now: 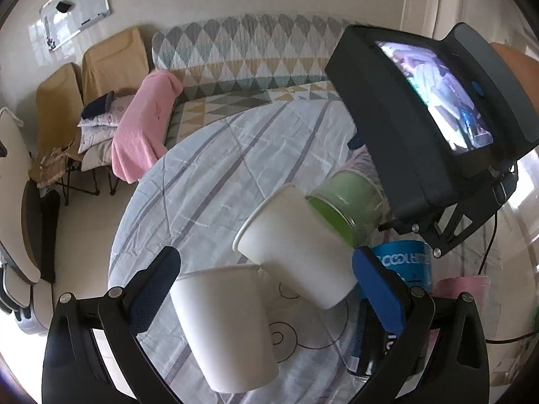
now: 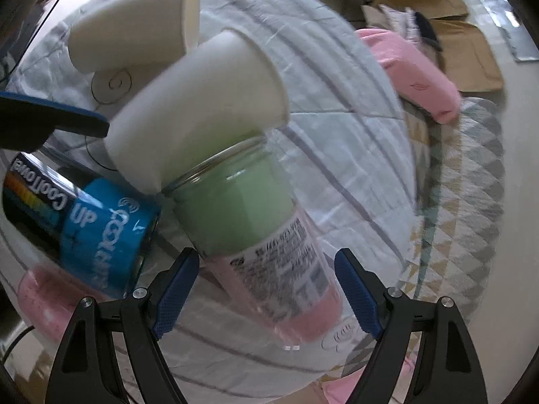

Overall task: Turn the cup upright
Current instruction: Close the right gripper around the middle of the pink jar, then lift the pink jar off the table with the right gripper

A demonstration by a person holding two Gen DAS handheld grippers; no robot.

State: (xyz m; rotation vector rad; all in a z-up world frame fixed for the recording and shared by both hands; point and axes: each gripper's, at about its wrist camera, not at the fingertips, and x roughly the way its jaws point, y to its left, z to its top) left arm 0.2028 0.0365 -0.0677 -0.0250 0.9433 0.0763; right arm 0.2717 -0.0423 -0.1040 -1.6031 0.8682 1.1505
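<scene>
Two white paper cups lie on their sides on the round table. In the left wrist view the near cup (image 1: 225, 326) lies between my open left gripper's (image 1: 266, 286) fingers, nearer the left one. The second cup (image 1: 299, 245) lies just beyond, its mouth facing left. A clear cylinder holding green and pink cloth (image 2: 256, 232) lies between my open right gripper's (image 2: 266, 289) fingers; neither pad touches it. In the right wrist view the second cup (image 2: 198, 107) rests against the cylinder's green end, and the near cup (image 2: 134, 20) lies farther back.
A blue Cool Towel cylinder (image 2: 97, 232) lies left of the clear one, also seen in the left wrist view (image 1: 404, 266). The table wears a striped cloth (image 1: 209, 175). The right gripper's body (image 1: 431, 124) hangs above the table. A sofa (image 1: 242, 54), pink blanket (image 1: 145, 124) and chairs stand beyond.
</scene>
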